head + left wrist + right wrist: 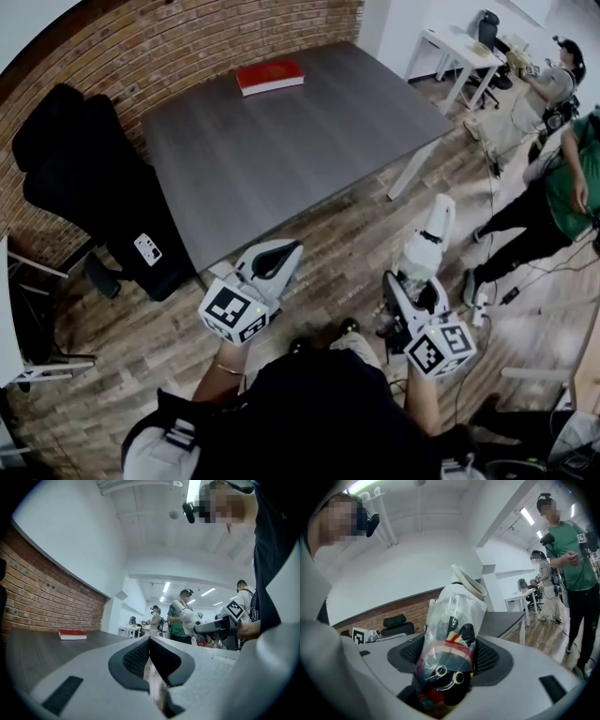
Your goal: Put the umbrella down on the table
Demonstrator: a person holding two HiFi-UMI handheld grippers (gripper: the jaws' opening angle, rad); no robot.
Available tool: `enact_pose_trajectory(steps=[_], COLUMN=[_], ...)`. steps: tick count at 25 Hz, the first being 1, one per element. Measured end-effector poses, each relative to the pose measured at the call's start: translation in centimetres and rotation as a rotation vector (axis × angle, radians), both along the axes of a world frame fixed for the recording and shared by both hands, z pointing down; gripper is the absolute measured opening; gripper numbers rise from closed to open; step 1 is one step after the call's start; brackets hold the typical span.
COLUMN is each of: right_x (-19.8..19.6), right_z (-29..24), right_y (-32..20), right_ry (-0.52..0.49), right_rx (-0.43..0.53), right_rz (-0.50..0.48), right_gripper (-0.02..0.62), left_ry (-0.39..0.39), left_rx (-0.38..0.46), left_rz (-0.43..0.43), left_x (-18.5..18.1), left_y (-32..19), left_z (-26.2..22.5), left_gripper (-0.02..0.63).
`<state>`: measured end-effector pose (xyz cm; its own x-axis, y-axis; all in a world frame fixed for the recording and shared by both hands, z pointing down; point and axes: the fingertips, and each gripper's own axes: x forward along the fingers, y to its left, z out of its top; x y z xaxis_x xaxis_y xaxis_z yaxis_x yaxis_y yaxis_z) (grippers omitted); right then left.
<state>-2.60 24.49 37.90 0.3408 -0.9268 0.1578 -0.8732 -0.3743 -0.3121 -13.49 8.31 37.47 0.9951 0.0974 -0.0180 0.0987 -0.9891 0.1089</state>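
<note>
Head view: left hand-held gripper (281, 255) and right hand-held gripper (413, 286) side by side, short of the near edge of the grey worktop (281, 159). Folded umbrella (431, 234) in the right hand-held gripper, projecting ahead of its jaws, over the wood floor (328, 225), not on the worktop. Red book (269, 76) well ahead, at the worktop's far edge.

Left gripper view: jaws pressed together, pad against pad, nothing between. Worktop and red book ahead-left.

Right gripper view: jaws spread wide, pinching the umbrella (451, 639) on both sides. Clear film around it, pale end foremost.
</note>
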Motion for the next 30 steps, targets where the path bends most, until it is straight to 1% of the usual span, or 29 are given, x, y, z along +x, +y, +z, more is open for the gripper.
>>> enact_pose_trajectory(steps=[5, 8, 12, 17, 24, 30], right_x=[1.8, 3.7, 6.4, 10.3, 15.8, 20.2], right_z=[0.6, 1.0, 0.8, 1.0, 1.3, 0.9], right_y=[-2.4, -5.0, -9.5, -14.3, -18.6, -21.1], right_ry=[-0.022, -0.038, -0.047, -0.059, -0.08, -0.09], right_rx=[-0.002, 0.001, 0.02, 0.034, 0.034, 0.042], right_rz=[-0.037, -0.076, -0.153, -0.215, -0.26, -0.272], right_gripper=[0.29, 0.29, 0.29, 0.29, 0.29, 0.29], left_ry=[-0.018, -0.03, -0.034, -0.03, -0.041, -0.043], left_rx=[-0.009, -0.008, 0.004, 0.02, 0.015, 0.027], left_rz=[-0.049, -0.112, -0.198, -0.25, -0.308, -0.319], left_x=[0.4, 0.6, 1.7, 4.9, 9.6, 14.1], left_y=[-1.9, -4.1, -7.7, -10.9, -14.6, -16.8], left_z=[0.5, 0.8, 0.4, 0.0, -0.3, -1.2], left_gripper=[0.002, 0.002, 0.002, 0.002, 0.002, 0.002])
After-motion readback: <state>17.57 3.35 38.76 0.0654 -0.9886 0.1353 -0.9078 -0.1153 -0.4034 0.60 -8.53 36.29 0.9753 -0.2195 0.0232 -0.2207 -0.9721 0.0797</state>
